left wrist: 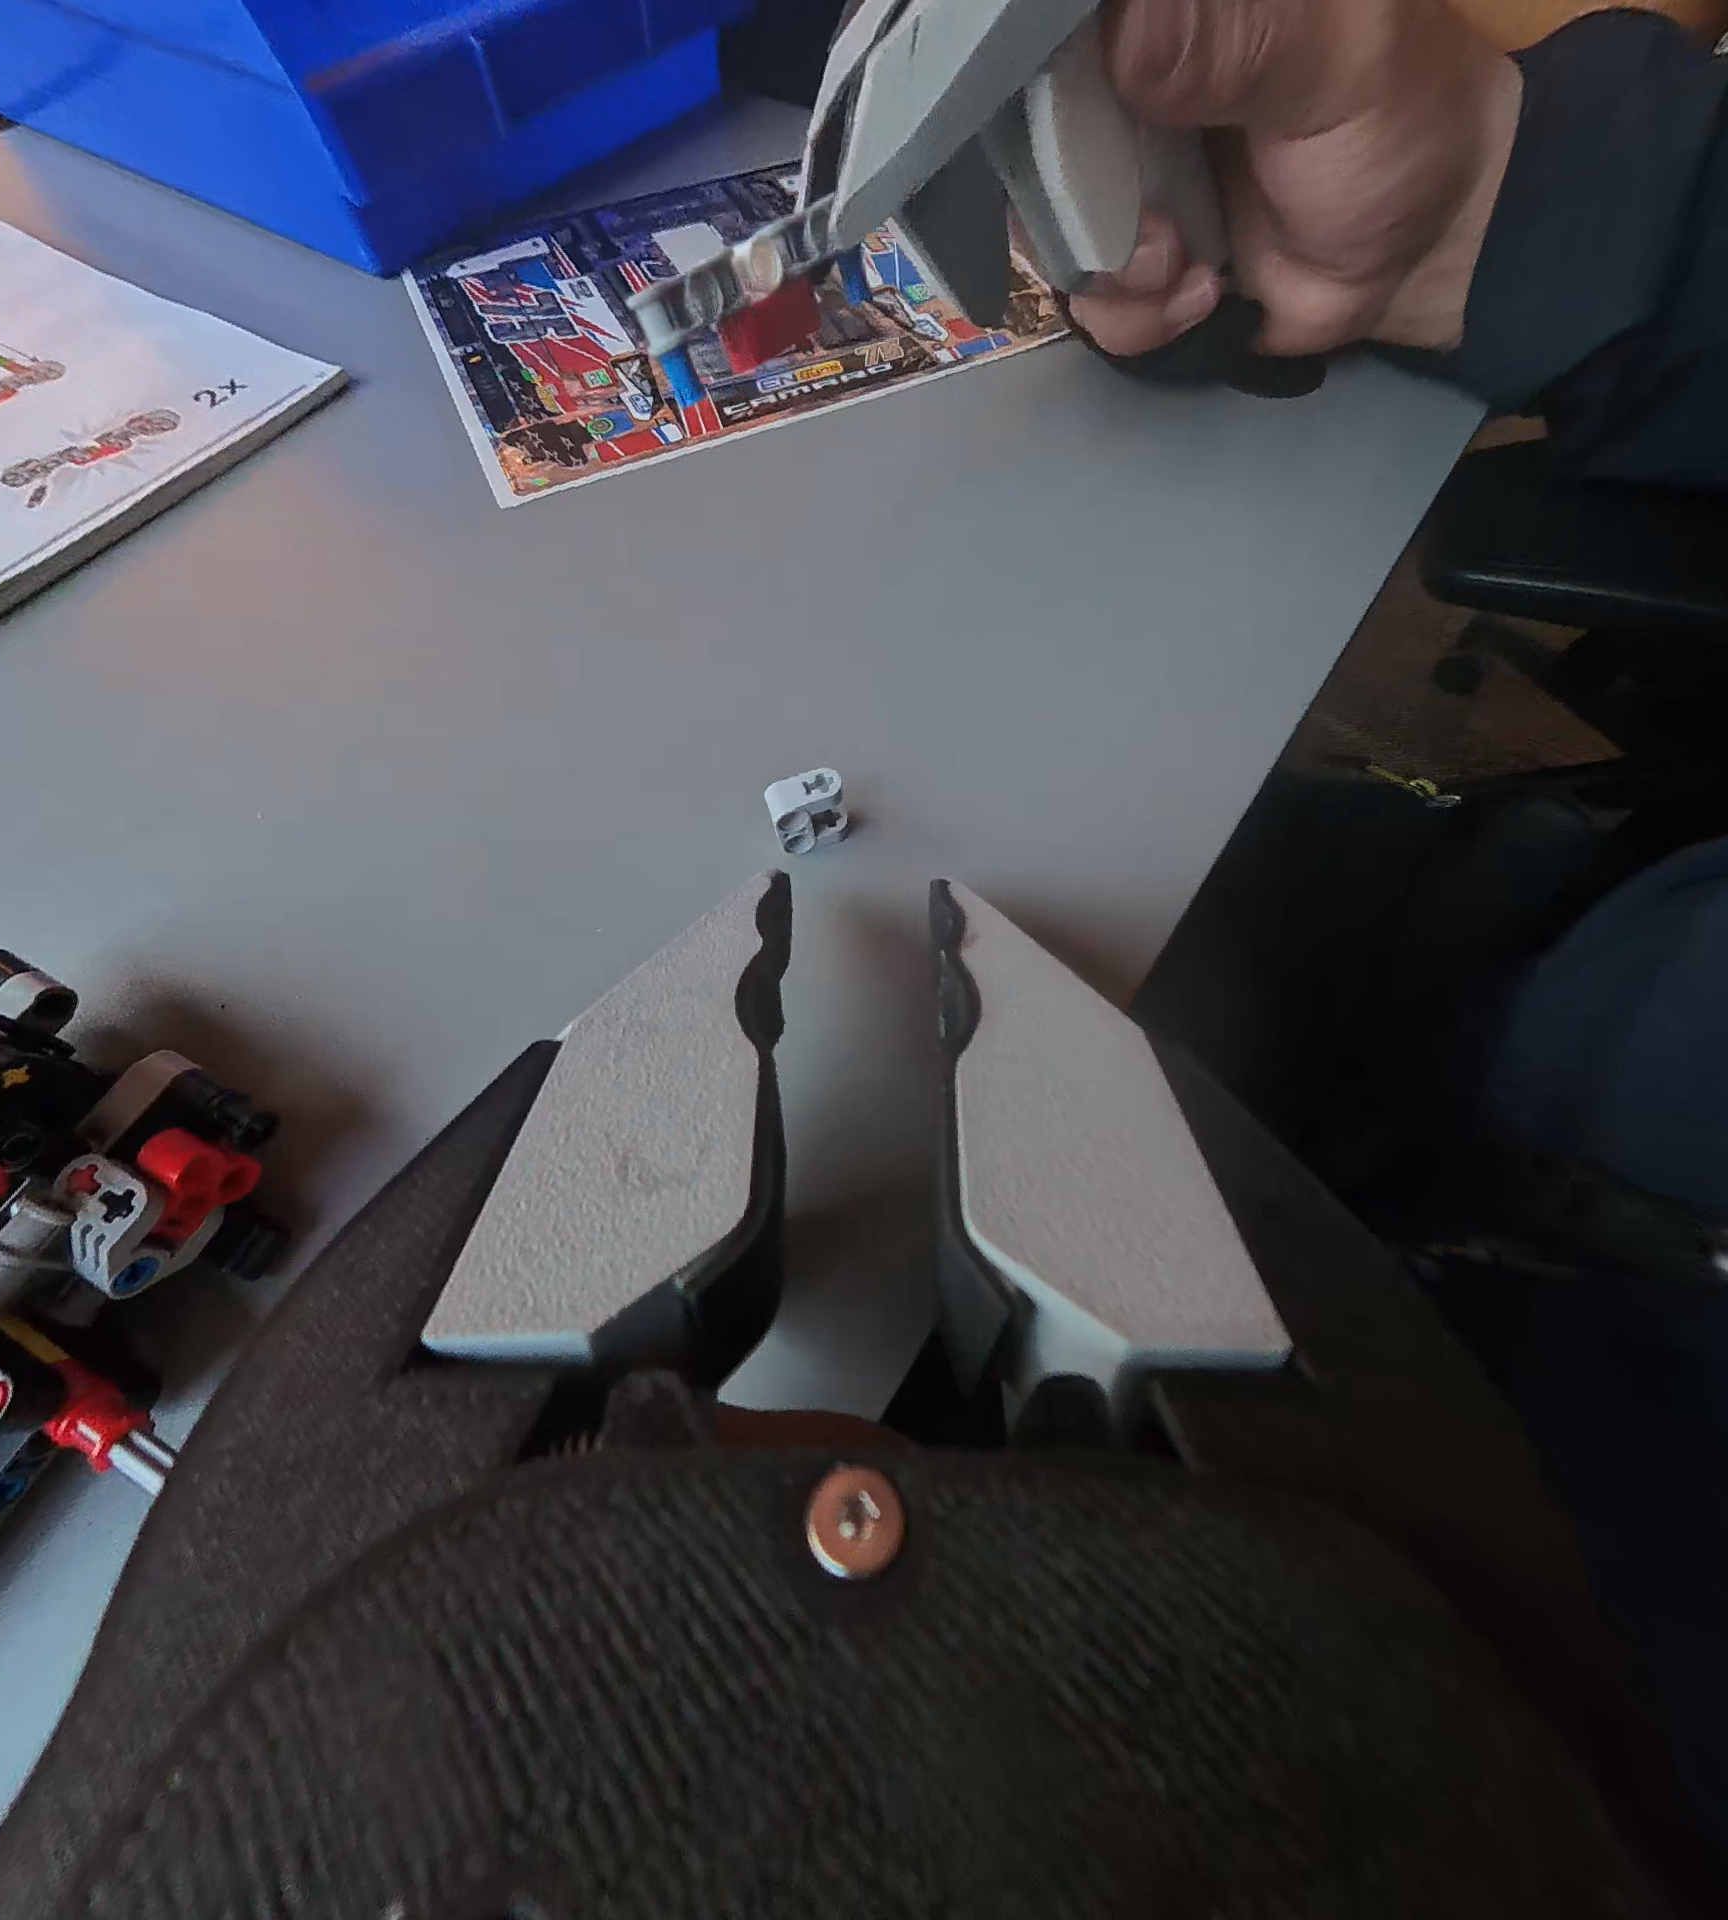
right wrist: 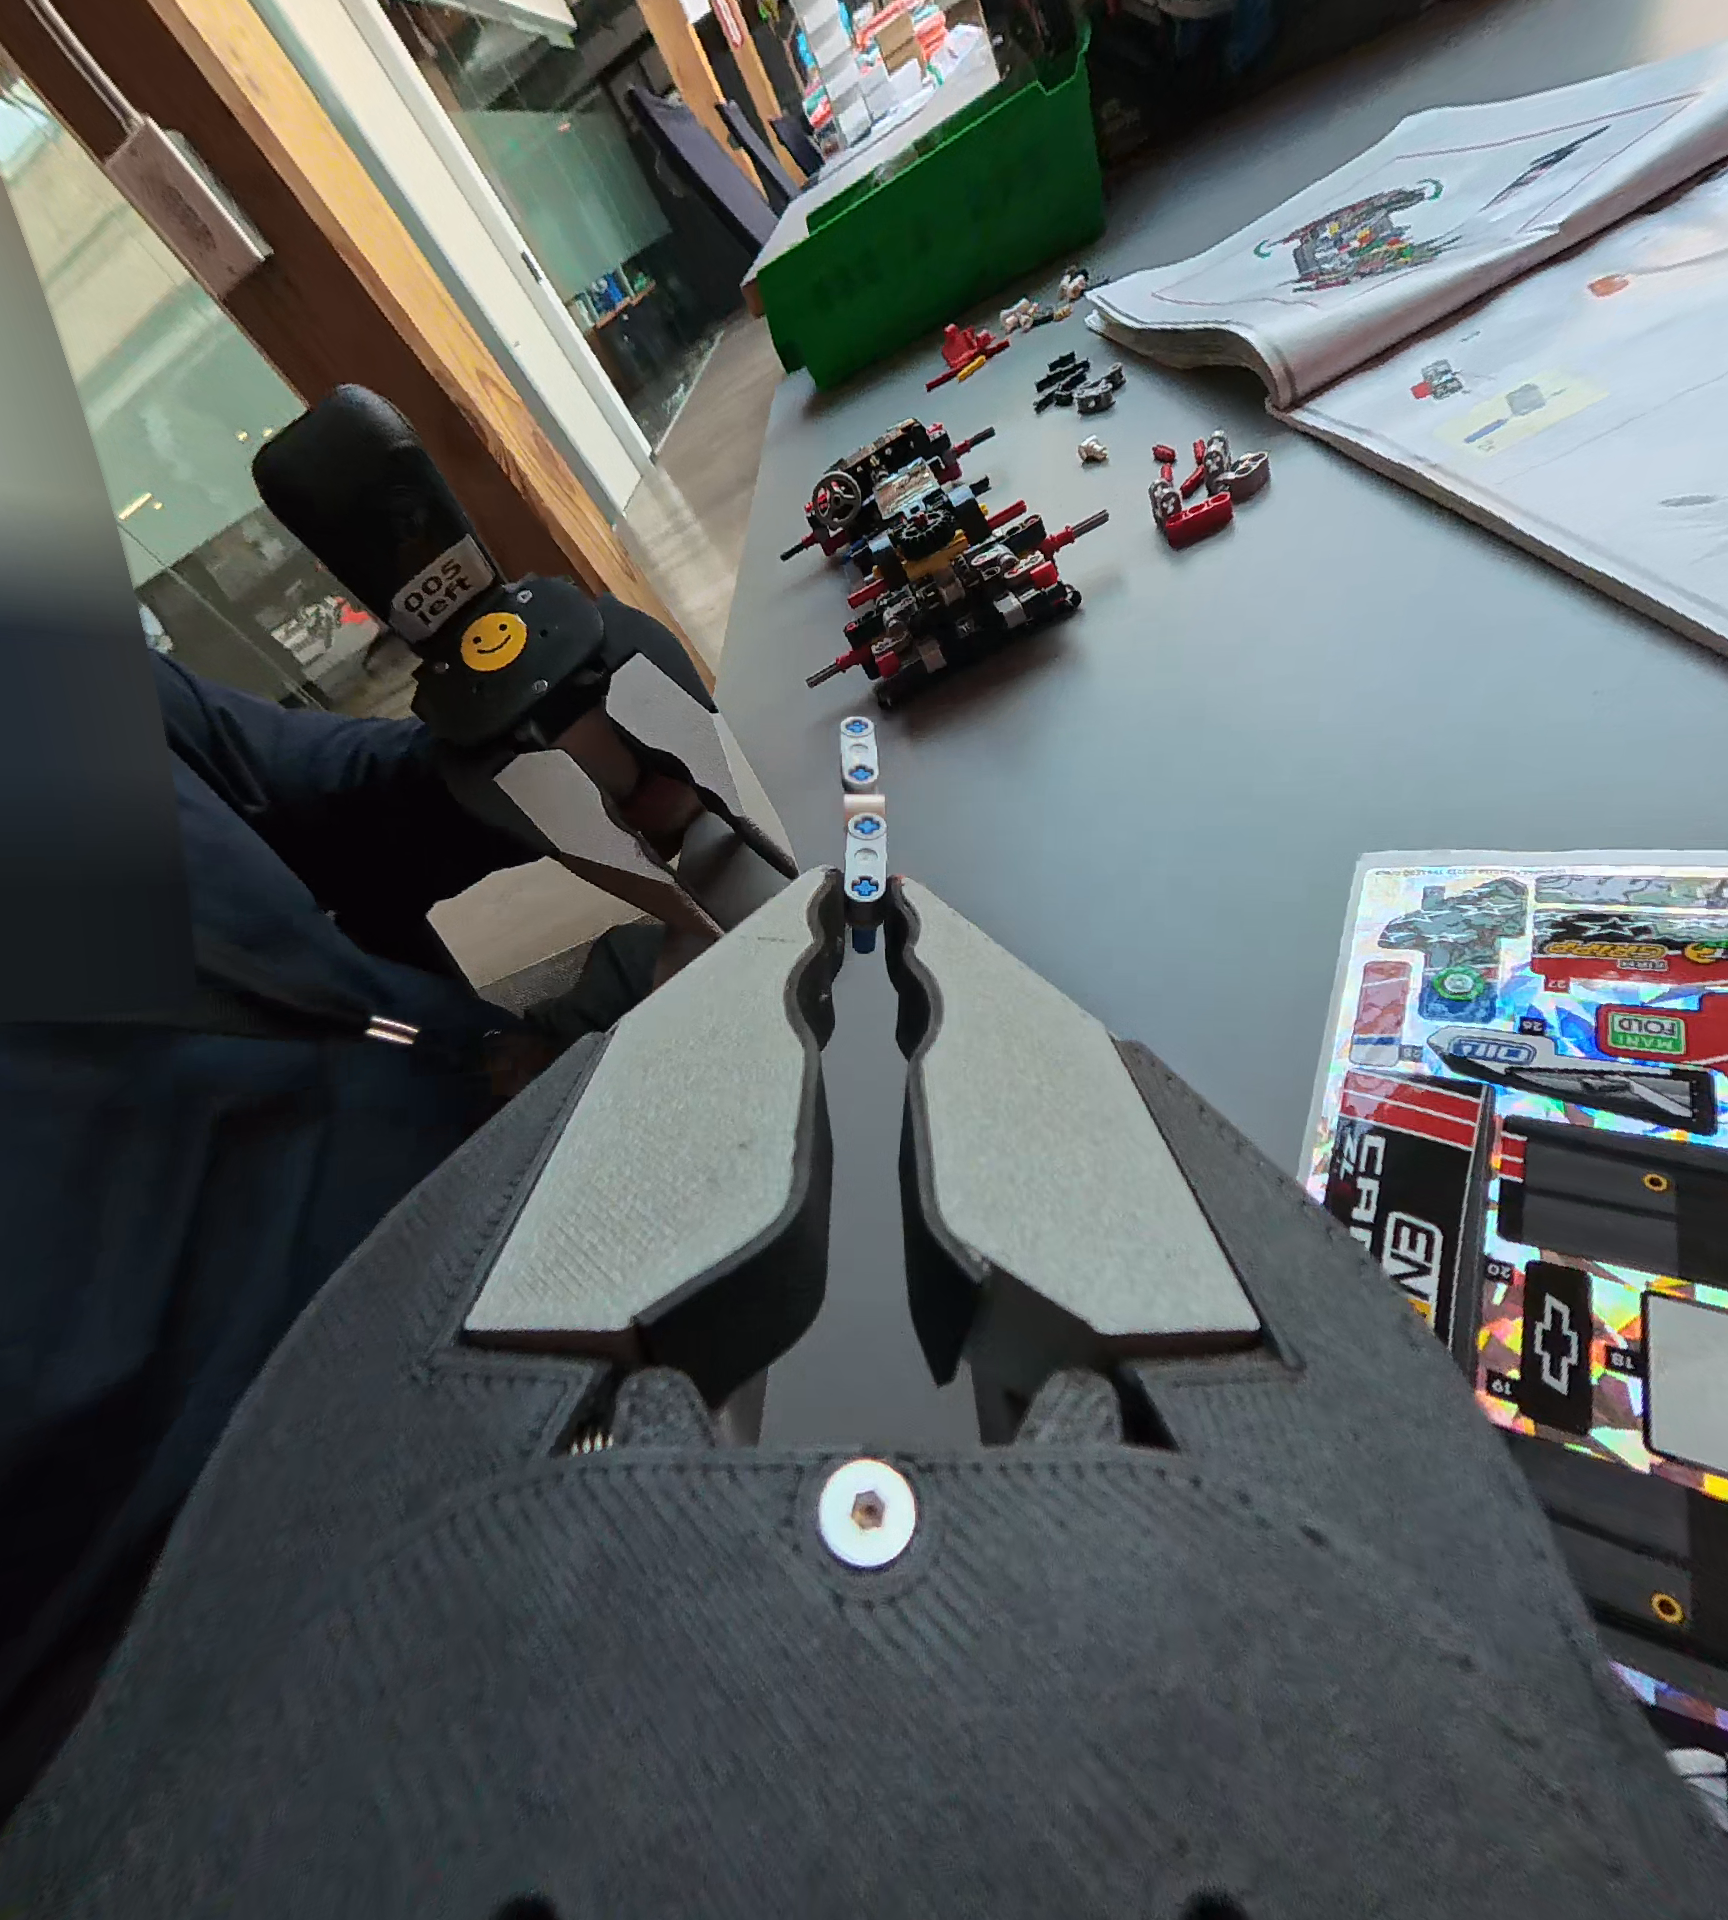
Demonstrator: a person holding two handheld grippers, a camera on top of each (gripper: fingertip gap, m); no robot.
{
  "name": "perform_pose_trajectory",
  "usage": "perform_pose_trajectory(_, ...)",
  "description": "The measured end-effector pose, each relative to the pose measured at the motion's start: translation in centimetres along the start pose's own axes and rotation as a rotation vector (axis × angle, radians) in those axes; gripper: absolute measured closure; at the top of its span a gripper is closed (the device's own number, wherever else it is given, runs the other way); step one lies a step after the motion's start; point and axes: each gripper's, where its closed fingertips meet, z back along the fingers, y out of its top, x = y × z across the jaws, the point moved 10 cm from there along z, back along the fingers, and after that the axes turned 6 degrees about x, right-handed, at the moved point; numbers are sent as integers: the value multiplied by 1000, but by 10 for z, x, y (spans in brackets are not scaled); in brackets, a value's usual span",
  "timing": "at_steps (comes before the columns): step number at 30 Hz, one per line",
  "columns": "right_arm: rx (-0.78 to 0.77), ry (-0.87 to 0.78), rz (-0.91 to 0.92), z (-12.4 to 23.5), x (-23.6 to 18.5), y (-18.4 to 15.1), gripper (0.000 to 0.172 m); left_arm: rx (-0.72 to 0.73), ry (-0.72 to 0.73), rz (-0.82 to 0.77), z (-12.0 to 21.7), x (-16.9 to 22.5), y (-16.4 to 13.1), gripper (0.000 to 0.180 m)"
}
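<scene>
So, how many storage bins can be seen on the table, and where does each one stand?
2. A blue bin stands at the table's far end, beyond the sticker sheet. A green bin stands beyond the loose parts, beside the open booklet. Others may be out of view.

Office, glass partitions, grey desk, swivel chair

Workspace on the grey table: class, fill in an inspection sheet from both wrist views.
Surface: grey table, flat.
Job's things: small grey connector lying alone; part-built model.
Clutter: sticker sheet, open booklet, blue bin, green bin, loose pieces.
Grippers: left gripper open, just short of the connector; right gripper clamps a grey beam with blue pins.
Cables: nothing seen.
Surroundings: glass partitions.
</scene>
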Motion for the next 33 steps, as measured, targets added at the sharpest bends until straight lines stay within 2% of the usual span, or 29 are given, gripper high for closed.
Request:
perform_pose_trajectory(5, -7, -23, 39, -1, -2, 0, 167, 38, 13, -19, 3, 2, -3, 157)
perform_pose_trajectory(9, -37, -35, 96, -7, -5, 0, 167, 81, 77, 8, 12, -2, -5, 163)
perform_pose_trajectory(12, -74, -4, 129, -17, -8, 0, 167, 50, 132, -53, 18, -8, 2, 157)
perform_pose_trajectory(15, -119, -2, 158, -23, -11, -3, 167, -73, 28, -125, 12, -7, 14, 147)
perform_pose_trajectory(17, -120, 1, 164, -22, -12, -3, 167, -131, 39, -201, 4, -12, 18, 140)
perform_pose_trajectory(19, -106, 12, 153, -20, -13, -3, 167, -137, 16, -229, -4, -19, 21, 145)
perform_pose_trajectory(24, -56, 14, 151, -11, -18, -4, 167, -173, -168, -158, -17, -29, 27, 148)
perform_pose_trajectory(33, -73, 27, 163, -11, -21, -6, 167, -228, -299, -175, -31, -34, 21, 170)
